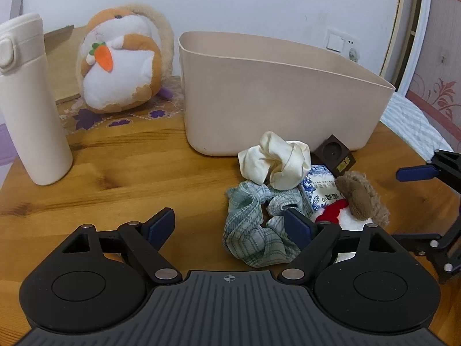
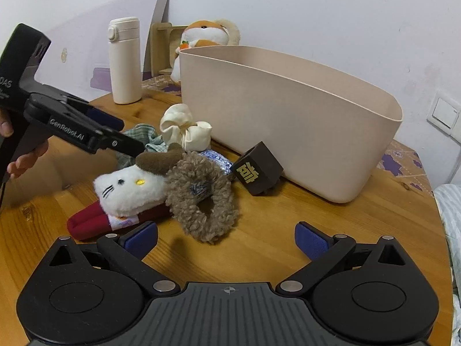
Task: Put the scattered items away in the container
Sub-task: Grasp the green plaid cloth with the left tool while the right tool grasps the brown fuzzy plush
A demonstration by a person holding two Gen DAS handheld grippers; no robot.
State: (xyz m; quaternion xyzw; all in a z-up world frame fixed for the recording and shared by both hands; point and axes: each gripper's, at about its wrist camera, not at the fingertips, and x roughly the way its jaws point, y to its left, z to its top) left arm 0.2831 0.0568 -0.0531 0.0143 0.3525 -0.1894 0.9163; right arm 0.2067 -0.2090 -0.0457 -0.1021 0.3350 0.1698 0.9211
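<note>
Your left gripper [image 1: 230, 225] and right gripper [image 2: 226, 239] both gape wide, gripping nothing. Just ahead on the wooden table [image 1: 115, 178] the scattered items lie heaped: green scrunchie [image 1: 250, 230], cat plush [image 2: 126, 193], brown scrunchie [image 2: 201, 199], dark cube [image 2: 256, 170]. Behind them stands the beige container [image 2: 288, 121].

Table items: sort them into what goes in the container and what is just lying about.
For the job:
cream scrunchie
green checked scrunchie
brown fluffy scrunchie
cat plush
blue-and-white packet
dark cube
beige container

Just lying about:
white flask
hamster plush
patterned mat
</note>
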